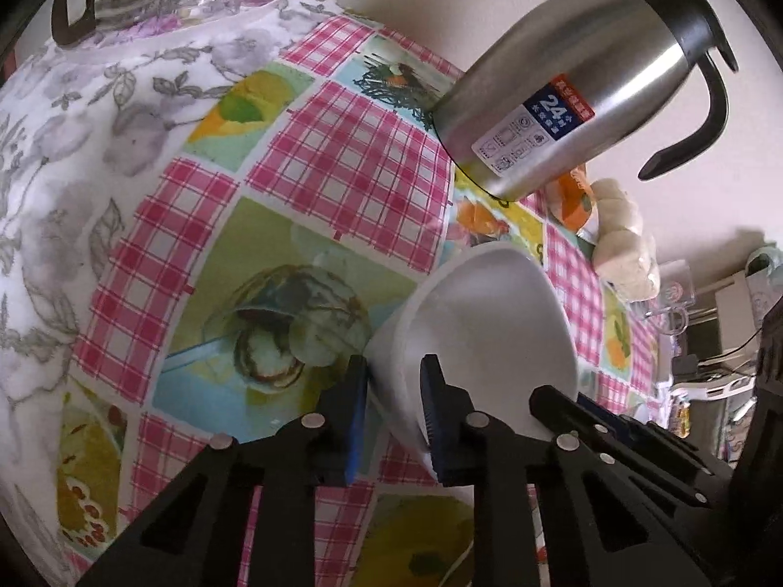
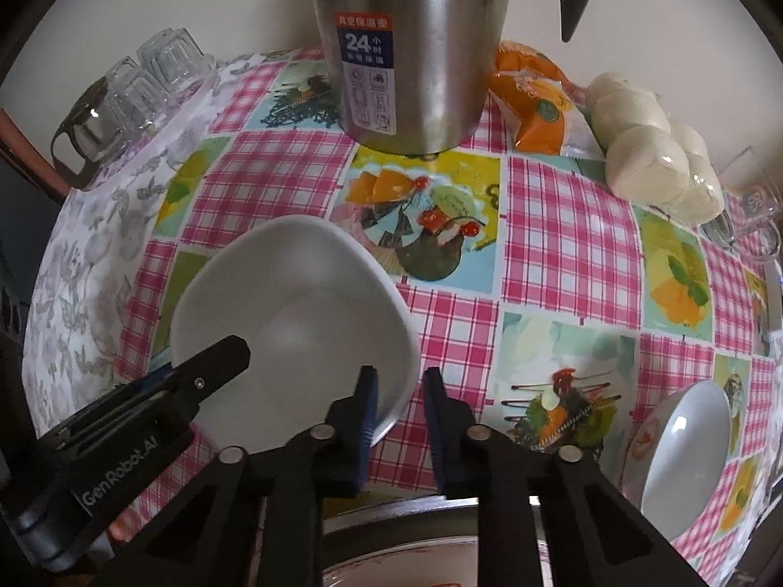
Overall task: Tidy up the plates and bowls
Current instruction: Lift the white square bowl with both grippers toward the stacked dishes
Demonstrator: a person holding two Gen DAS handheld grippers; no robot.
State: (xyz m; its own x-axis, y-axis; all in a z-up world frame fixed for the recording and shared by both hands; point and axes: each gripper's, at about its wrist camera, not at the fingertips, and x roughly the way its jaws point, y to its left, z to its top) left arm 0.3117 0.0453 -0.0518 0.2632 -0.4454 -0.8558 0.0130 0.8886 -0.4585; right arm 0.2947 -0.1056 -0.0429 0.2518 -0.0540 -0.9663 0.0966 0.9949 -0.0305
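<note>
Between both grippers [image 1: 394,381] [image 2: 399,391], clamped at opposite rims, sits the white bowl [image 2: 298,313].

A home dining spot — a table against a plain pale wall, covered with a plastic tablecloth [image 2: 563,225] of pink gingham squares and fruit and rooster pictures. On it stand a steel thermos jug [image 2: 411,49], upturned drinking glasses [image 2: 161,73] on a flowered cloth [image 1: 63,156], a bag of steamed buns [image 2: 656,161] beside an orange packet [image 2: 533,98], and white bowls [image 2: 293,313] — everyday household tableware, with cluttered shelves dim in the left wrist view's far edge
</note>
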